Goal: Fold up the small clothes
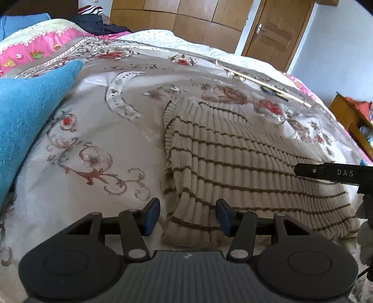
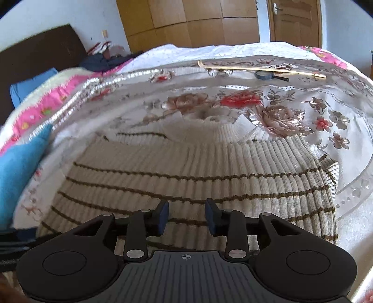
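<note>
While the striped ribbed sweater (image 2: 186,172) lies flat on the floral bedspread (image 1: 93,144), collar at the far end, both tongs hover over its near hem with jaws apart and gripping nothing. The left gripper (image 1: 188,215) straddles the near-left corner of the hem, where the knit bunches; the right gripper (image 2: 186,215) sits over the middle of the hem. This looks like the start of a fold: each gripper would need to close on the hem edge before lifting. Left of the sweater lies a blue garment (image 1: 25,121). At the far side rest a thin stick (image 2: 261,68) and a magnifying glass (image 2: 268,75); beyond stand wooden wardrobes (image 2: 186,21) and 1 door (image 2: 295,21).
</note>
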Motion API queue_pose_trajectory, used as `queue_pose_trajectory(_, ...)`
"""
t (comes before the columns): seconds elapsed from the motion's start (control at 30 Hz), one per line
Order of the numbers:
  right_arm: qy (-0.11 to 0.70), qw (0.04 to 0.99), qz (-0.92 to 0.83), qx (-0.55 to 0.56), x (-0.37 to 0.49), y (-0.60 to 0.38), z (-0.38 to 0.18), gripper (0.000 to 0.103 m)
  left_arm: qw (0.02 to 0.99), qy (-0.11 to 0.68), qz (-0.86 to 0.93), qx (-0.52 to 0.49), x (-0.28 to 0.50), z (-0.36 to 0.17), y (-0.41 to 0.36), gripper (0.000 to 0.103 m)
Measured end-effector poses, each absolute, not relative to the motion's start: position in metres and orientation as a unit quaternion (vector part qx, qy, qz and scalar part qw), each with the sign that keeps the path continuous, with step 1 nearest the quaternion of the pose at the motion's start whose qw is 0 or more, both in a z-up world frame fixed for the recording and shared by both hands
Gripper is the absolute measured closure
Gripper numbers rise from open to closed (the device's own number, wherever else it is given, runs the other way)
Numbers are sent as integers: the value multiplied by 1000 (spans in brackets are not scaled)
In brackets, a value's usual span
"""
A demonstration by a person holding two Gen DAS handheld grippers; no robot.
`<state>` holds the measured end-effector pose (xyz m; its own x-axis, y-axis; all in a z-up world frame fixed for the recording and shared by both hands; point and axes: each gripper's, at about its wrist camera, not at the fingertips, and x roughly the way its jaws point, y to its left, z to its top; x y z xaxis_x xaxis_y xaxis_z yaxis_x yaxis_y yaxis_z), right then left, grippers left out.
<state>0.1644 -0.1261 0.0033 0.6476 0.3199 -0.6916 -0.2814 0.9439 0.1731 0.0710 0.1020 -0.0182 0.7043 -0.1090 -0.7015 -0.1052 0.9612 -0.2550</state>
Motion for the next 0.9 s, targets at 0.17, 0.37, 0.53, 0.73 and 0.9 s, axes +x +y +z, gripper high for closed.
queue_pose_trajectory(0.17,392,900,188,24,167,-112,10,69,909,387,-15,-152,71,-19,99,40)
queue_pose_trajectory(0.37,413,876,249,-3,183,-55,19,60,907,387,-27,-163,70,-19,98,39)
queue_pose_trajectory(0.53,434,855,281,-43,208,14,21,53,904,386,-40,-176,70,-21,101,39)
queue_pose_trajectory(0.73,480,831,256,-114,240,83,-4,40,902,387,-58,-183,71,-23,104,39)
queue_pose_trajectory(0.9,463,821,245,-224,231,112,-21,35,898,388,-68,-197,72,-24,108,39)
